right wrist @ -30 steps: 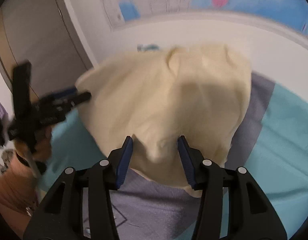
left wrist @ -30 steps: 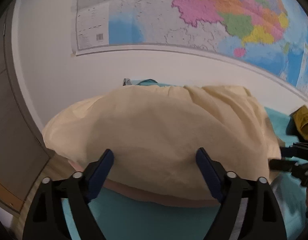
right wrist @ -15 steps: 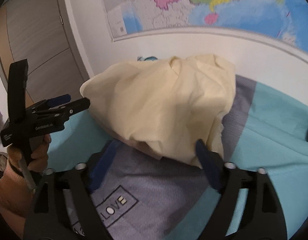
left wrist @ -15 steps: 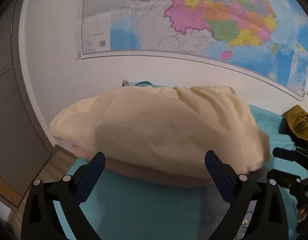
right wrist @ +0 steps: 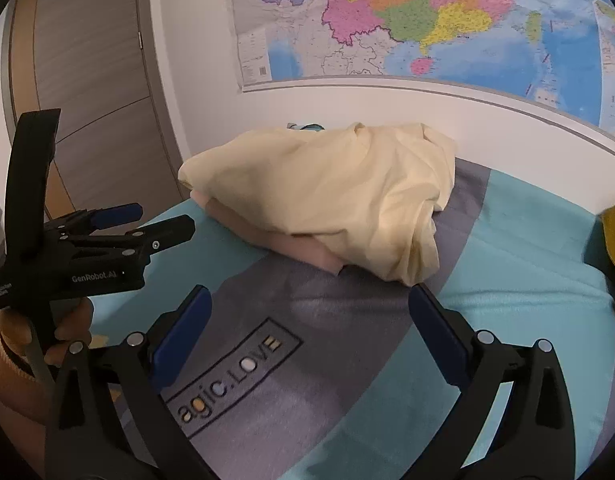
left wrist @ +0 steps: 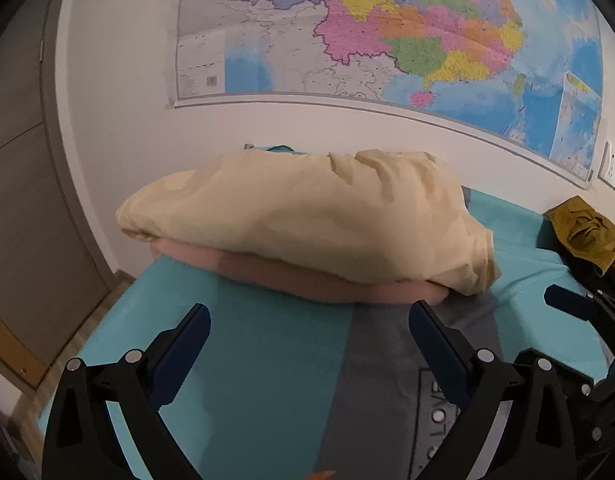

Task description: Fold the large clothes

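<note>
A folded cream-yellow garment [left wrist: 307,220] lies on top of a folded pink garment [left wrist: 291,276] at the far end of the bed; both also show in the right wrist view, the cream one [right wrist: 331,196] over the pink one [right wrist: 291,248]. My left gripper [left wrist: 307,332] is open and empty, a short way back from the pile. It also appears in the right wrist view [right wrist: 155,220] at the left. My right gripper [right wrist: 307,312] is open and empty, just short of the pile's near corner.
The bed has a teal and grey cover [right wrist: 507,280] with printed letters [right wrist: 235,372]. A mustard-brown garment [left wrist: 587,236] lies at the right. A map [left wrist: 387,28] hangs on the white wall behind. A door [right wrist: 91,92] stands at the left.
The right gripper let go of the cream garment, which settled on the pink one. Both grippers opened wide and drew back from the pile.
</note>
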Action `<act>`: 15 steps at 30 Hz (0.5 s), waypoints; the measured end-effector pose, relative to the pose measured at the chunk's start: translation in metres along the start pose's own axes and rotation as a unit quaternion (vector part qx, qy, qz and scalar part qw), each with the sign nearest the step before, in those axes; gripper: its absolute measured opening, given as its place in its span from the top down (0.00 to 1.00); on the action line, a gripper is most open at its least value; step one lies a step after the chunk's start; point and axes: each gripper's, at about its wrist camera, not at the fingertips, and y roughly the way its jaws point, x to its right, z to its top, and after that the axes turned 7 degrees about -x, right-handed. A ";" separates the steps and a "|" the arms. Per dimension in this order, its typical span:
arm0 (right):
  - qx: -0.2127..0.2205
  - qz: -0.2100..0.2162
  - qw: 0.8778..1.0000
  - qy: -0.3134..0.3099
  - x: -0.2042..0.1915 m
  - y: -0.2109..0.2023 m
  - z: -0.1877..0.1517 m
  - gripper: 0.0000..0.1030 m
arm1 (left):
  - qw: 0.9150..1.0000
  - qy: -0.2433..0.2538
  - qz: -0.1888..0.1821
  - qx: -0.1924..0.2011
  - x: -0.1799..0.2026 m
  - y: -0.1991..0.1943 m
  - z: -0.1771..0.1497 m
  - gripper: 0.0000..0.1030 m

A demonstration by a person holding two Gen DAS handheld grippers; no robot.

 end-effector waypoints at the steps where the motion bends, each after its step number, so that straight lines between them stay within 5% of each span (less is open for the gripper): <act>1: 0.000 0.001 1.000 0.001 -0.001 -0.002 -0.002 0.06 | 1.000 0.000 0.003 0.002 0.001 -0.003 -0.003 0.07; 15: 0.001 0.009 1.000 0.007 -0.006 -0.020 -0.022 0.06 | 1.000 0.014 0.006 0.003 0.016 -0.029 -0.025 0.07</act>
